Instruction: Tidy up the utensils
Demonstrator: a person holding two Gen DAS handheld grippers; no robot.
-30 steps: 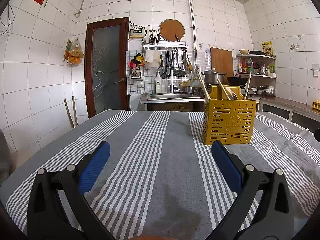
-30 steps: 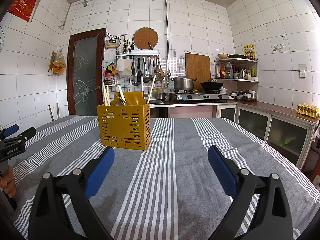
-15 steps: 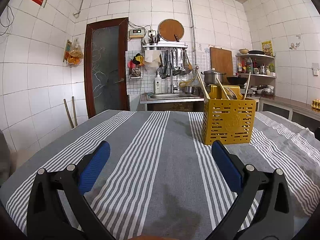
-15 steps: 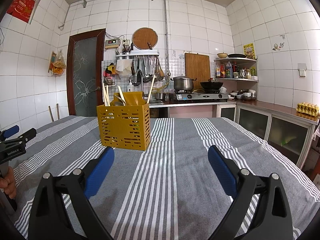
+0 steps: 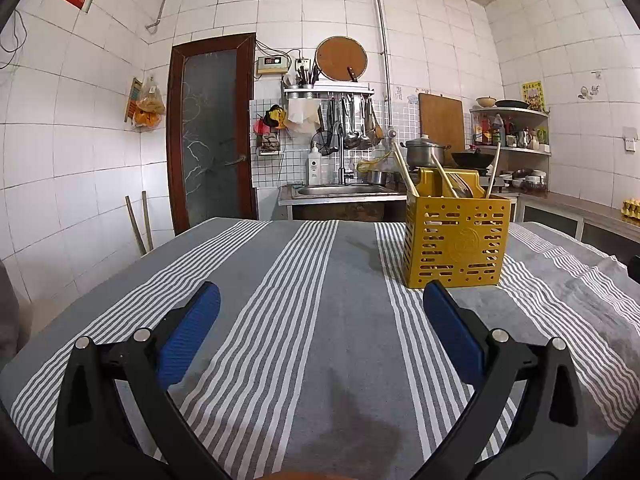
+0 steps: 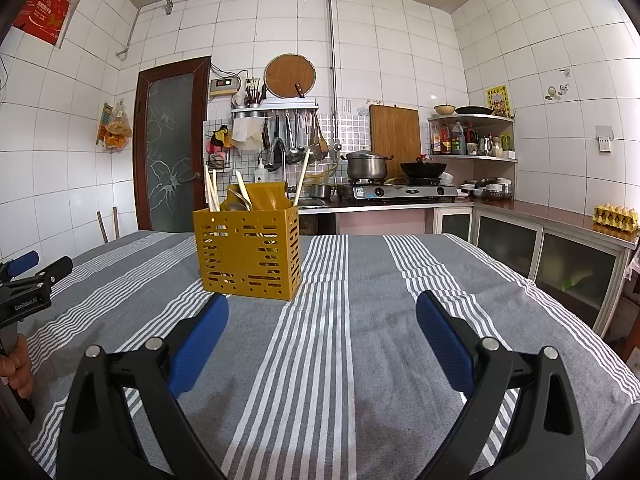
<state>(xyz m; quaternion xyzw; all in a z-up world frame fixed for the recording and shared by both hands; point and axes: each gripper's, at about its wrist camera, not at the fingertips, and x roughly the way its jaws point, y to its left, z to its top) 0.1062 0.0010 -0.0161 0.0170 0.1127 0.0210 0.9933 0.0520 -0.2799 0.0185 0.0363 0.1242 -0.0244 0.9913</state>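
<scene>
A yellow perforated utensil holder stands upright on the striped tablecloth, right of centre in the left wrist view and left of centre in the right wrist view. Pale chopsticks and metal spoons stick out of it. My left gripper is open and empty, a short way in front of the holder. My right gripper is open and empty, in front of the holder and to its right. The left gripper also shows at the left edge of the right wrist view.
Beyond the table stand a sink counter, a gas stove with a pot and a wok, and hanging ladles. A low cabinet with an egg tray runs along the right. A dark door is far left.
</scene>
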